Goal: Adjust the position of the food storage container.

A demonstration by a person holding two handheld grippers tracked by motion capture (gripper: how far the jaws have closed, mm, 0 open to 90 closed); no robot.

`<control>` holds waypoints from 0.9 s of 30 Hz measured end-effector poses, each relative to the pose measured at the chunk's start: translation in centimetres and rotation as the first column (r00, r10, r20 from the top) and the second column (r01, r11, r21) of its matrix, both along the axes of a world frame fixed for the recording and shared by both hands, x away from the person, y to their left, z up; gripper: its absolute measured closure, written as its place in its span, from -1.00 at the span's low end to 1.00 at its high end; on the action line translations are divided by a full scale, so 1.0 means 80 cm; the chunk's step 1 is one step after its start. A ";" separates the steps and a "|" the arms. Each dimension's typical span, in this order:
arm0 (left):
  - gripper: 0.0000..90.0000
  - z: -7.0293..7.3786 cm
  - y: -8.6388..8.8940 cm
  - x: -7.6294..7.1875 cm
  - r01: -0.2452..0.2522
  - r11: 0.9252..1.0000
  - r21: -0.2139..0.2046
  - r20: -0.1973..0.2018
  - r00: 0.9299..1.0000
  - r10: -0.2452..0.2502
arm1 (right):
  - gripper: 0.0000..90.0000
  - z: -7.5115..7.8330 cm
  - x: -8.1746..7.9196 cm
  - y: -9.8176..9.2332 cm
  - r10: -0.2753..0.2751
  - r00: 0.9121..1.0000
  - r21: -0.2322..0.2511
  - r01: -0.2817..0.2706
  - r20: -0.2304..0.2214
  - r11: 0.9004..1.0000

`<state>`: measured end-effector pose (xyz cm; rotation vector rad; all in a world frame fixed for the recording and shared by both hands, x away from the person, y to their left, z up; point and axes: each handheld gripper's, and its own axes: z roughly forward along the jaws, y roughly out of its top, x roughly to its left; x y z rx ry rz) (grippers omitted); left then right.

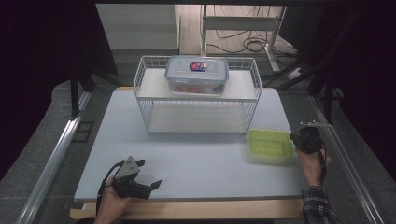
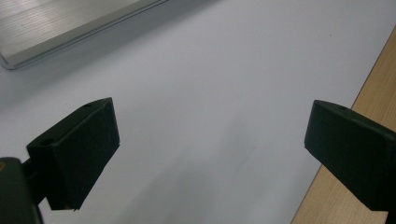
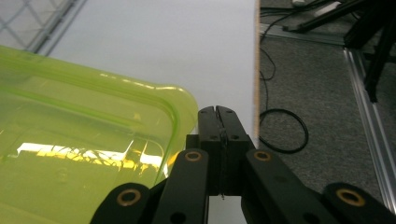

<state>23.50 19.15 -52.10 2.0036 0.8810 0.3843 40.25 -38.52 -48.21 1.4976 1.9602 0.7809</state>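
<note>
Counter (image 1: 196,163) surface, pale grey with a wooden edge along the near side, carries everything in the high view. Toward its far side stands a white wire rack (image 1: 197,93) with two shelves; on the upper shelf sits a clear lidded food box (image 1: 196,73) with a red and blue label on its lid. In front of the rack's right end, near the counter's right edge, lies a translucent green container (image 1: 270,145), open side up and resting flat.

The right gripper (image 1: 296,139) sits just beside the container's right rim, held by a hand in a checked sleeve at the counter's right edge. In the right gripper view its jaws are pressed together with nothing between them, their tips close against the rounded corner of the green container (image 3: 84,154); whether they actually touch the plastic cannot be told. Beyond the counter's edge in that view, a dark cable lies looped on the grey floor.

The left gripper (image 1: 149,173) rests low over the near left part of the counter, well apart from the container, a grey three-cornered plate on top. In the left gripper view its jaws stand wide apart over bare counter, grasping nothing.
</note>
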 end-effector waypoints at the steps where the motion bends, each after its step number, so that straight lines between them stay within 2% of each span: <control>1: -0.93 0.000 0.000 0.000 0.000 1.000 -0.001 0.000 1.000 0.000 | 0.99 0.000 -0.001 0.003 0.010 1.000 0.003 -0.010 -0.001 1.000; 9: -0.93 0.000 0.000 0.000 0.004 1.000 -0.001 -0.001 1.000 -0.004 | 0.99 0.001 -0.003 0.029 0.074 0.997 0.015 -0.074 -0.015 0.997; 14: -0.93 0.000 0.000 -0.001 0.004 1.000 -0.004 -0.003 1.000 -0.004 | 0.99 -0.001 -0.005 0.051 0.128 0.991 0.023 -0.127 -0.026 0.992; 27: -0.93 -0.001 -0.001 -0.001 0.005 1.000 -0.003 -0.009 1.000 -0.005 | 0.99 -0.002 -0.021 0.108 0.259 0.965 0.053 -0.257 -0.047 0.965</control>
